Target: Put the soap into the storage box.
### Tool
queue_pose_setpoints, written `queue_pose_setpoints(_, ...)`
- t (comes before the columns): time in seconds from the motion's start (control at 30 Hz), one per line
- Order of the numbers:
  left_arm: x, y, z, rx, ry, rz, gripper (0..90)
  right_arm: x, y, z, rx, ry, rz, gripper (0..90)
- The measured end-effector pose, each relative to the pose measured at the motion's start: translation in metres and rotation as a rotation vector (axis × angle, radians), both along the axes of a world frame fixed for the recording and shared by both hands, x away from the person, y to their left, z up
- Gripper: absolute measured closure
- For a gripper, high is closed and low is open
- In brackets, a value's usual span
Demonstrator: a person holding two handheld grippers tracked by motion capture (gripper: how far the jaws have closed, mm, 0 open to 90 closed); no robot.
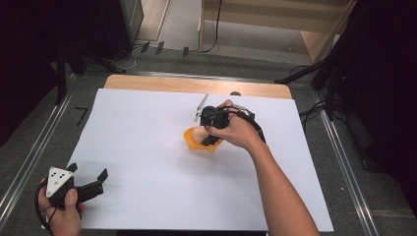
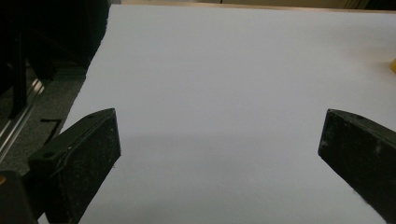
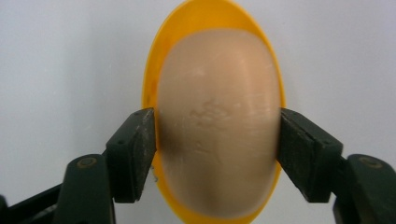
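Orange plastic dish (image 3: 154,70) sits near the middle of the white sheet (image 1: 147,147) covering the surface, with a pale beige bar of soap (image 3: 217,121) lying in it. Right gripper (image 3: 217,140) comes down from above, its 2 jaws pressed against the long sides of the soap, so it is grasping the bar; in the high view the right gripper (image 1: 212,129) is over the dish (image 1: 193,140). Left gripper (image 1: 88,184) rests near the front-left corner of the sheet, jaws spread wide with nothing between them. Judgement: step in hand is lifting the soap out of the dish. To do it well, keep the squeeze steady, since the bar looks smooth and rounded and may slip, and lift straight up so the light dish is not dragged along.
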State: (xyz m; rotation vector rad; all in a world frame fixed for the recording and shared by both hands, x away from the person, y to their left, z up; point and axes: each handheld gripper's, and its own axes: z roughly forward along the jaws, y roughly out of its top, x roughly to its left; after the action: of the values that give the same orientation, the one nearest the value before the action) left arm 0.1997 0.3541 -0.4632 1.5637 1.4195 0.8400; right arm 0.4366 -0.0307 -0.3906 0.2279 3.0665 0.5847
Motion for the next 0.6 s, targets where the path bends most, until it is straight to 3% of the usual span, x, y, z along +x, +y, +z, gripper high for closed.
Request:
queue_pose_setpoints(0.03, 0.0, 0.0, 0.0, 0.0, 0.0, 0.0, 0.0, 0.001, -0.002, 0.002, 0.019, 0.007, -0.011, 31.4)
queue_pose_setpoints(0.47, 0.0, -0.001, 0.0, 0.005, 0.001, 0.0, 0.0, -0.007, -0.02, 0.004, 0.045, 0.0, -0.078, 20.5)
queue_pose_setpoints(0.6, 0.0, -0.001, 0.0, 0.007, 0.002, 0.0, 0.0, -0.013, -0.03, 0.003, 0.069, -0.033, -0.13, 12.7)
